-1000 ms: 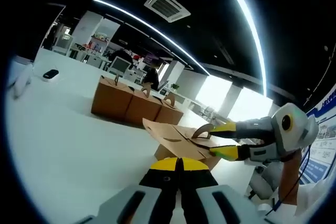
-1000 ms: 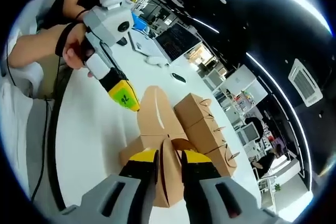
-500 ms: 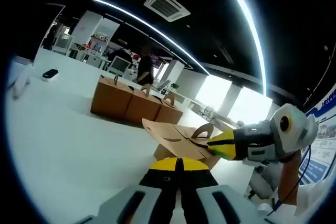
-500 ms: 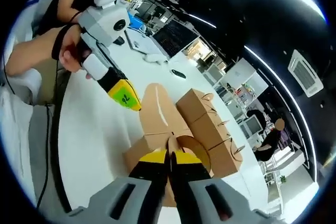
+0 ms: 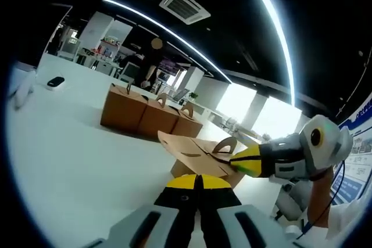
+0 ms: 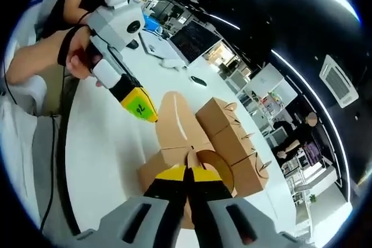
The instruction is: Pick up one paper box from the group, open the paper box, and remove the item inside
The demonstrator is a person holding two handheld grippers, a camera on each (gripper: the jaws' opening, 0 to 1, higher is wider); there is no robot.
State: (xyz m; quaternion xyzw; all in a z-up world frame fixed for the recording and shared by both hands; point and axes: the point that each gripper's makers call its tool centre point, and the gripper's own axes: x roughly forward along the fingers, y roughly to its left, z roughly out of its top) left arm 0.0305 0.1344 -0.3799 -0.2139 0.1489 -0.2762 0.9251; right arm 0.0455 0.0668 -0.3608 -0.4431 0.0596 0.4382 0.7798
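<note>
An open brown paper box (image 5: 195, 169) stands on the white table (image 5: 70, 155) close to me, its long flap (image 5: 187, 149) spread out flat. My left gripper (image 5: 195, 182) is shut on that flap's near edge. In the right gripper view it comes in from the left as the left gripper (image 6: 150, 115), at the edge of the long flap (image 6: 173, 121). My right gripper (image 6: 186, 173) is shut on the box's arched handle flap (image 6: 214, 162); in the left gripper view the right gripper (image 5: 237, 162) pinches the handle flap (image 5: 225, 143). What lies inside the box is hidden.
A row of three shut paper boxes (image 5: 148, 115) stands farther back on the table, seen also as the row of boxes (image 6: 232, 137). A small dark object (image 5: 56, 82) lies at the far left. A person's hand (image 6: 78, 56) holds the left gripper. Another person stands in the background.
My right gripper's jaws, open around the handle flap a second ago, have shut on it. The left gripper has held still. A person in the background has walked left.
</note>
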